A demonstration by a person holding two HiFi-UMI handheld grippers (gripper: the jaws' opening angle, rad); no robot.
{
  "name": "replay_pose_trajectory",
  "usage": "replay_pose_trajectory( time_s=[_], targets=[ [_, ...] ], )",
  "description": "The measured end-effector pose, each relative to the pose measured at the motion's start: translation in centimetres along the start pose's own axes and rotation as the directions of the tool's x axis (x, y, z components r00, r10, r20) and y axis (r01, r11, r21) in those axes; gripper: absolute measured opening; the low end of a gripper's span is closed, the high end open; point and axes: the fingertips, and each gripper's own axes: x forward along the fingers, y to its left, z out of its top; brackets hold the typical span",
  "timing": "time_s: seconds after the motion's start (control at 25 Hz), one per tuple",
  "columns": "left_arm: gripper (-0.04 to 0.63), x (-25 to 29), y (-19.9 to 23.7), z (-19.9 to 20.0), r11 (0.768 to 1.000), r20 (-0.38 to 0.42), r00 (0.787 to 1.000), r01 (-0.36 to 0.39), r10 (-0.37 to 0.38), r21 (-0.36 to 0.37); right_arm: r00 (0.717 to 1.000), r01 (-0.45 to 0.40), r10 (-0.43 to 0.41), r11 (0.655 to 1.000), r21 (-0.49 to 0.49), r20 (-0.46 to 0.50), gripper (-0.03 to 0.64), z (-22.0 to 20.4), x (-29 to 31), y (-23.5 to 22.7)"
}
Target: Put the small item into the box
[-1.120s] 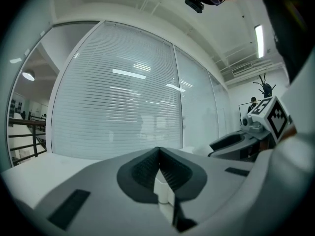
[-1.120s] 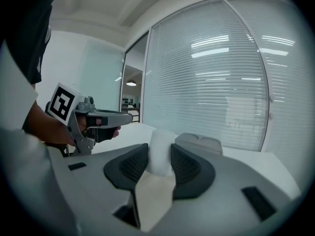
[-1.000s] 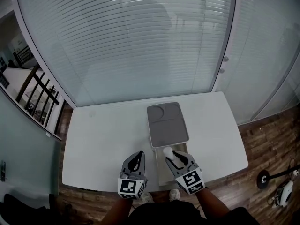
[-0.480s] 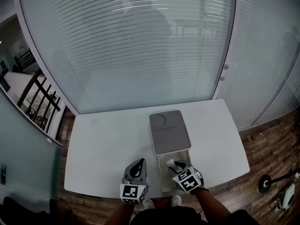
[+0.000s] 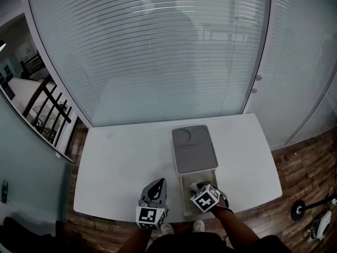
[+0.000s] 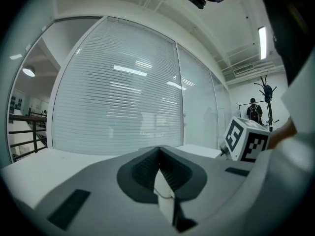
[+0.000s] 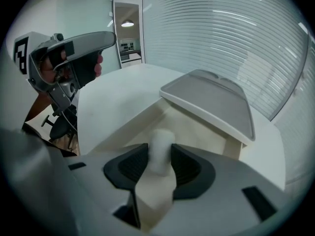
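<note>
Head view: a white table (image 5: 121,162) carries a box (image 5: 182,195) whose grey lid (image 5: 194,149) is slid toward the far side, leaving the near end open. The right gripper (image 5: 199,187) tilts down into that open end. The left gripper (image 5: 159,183) sits over the bare table just left of the box, apart from it.

Left gripper view: the jaws are pressed together with nothing between them. The right gripper's marker cube (image 6: 246,139) shows at the right.

Right gripper view: the jaws clamp a small white item (image 7: 161,142), its rounded end sticking out past the pads (image 7: 133,163). The item is above the box's cream inside, with the near wall below and the lid overhanging the far part. I cannot tell whether the item touches the box floor.
</note>
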Motion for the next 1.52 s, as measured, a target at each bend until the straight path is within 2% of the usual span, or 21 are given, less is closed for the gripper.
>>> replay_pose_trajectory(
  time_s=[0.32, 0.48, 0.64, 0.84, 1.0, 1.12, 1.24, 1.4, 1.52],
  targets=[
    [0.009, -0.3, 0.8, 0.2, 1.0, -0.003, 1.0, -0.017, 0.017, -0.006, 0.999, -0.027, 0.026, 0.999, -0.027, -0.034, 0.16, 0.9, 0.2, 0.3],
    [0.009, -0.2, 0.6, 0.6, 0.999, 0.004, 1.0, -0.023, 0.023, -0.022, 0.999, -0.033, 0.032, 0.998, -0.046, -0.022, 0.163, 0.5, 0.1, 0.2],
    [0.009, -0.6, 0.4, 0.1, 0.999, -0.008, 1.0, -0.029, 0.029, -0.036, 0.999, -0.024, 0.025, 0.999, -0.033, 0.043, 0.174, 1.0, -0.5, 0.3],
    [0.008, -1.1, 0.8, 0.2, 0.999, -0.016, 0.999, -0.036, 0.036, -0.024, 0.992, -0.012, 0.014, 1.0, -0.016, 0.125, 0.219, 2.3, -2.7, 0.1],
    [0.009, -1.1, 0.7, 0.4, 0.999, -0.011, 0.999, -0.037, 0.037, -0.02, 0.976, 0.019, -0.021, 1.0, 0.008, 0.216, 0.229, 3.5, -5.0, -0.7],
    [0.008, -0.8, 0.4, 0.6, 0.999, -0.002, 1.0, -0.031, 0.031, -0.014, 0.942, 0.035, -0.054, 0.997, 0.063, 0.33, 0.225, 5.4, -7.5, -1.6],
    [0.009, -0.7, 0.1, 0.8, 1.0, 0.003, 1.0, -0.027, 0.027, -0.016, 0.894, 0.025, -0.069, 0.994, 0.105, 0.442, 0.222, 7.4, -10.1, -2.0],
    [0.008, -0.6, -0.1, 1.8, 1.0, 0.028, 0.999, -0.026, 0.026, -0.01, 0.802, 0.035, -0.119, 0.988, 0.152, 0.586, 0.182, 10.1, -13.9, -2.9],
    [0.009, -0.4, -0.2, 2.3, 1.0, 0.038, 0.999, -0.025, 0.025, 0.001, 0.733, 0.05, -0.162, 0.981, 0.185, 0.66, 0.13, 11.1, -15.8, -3.5]
  ],
)
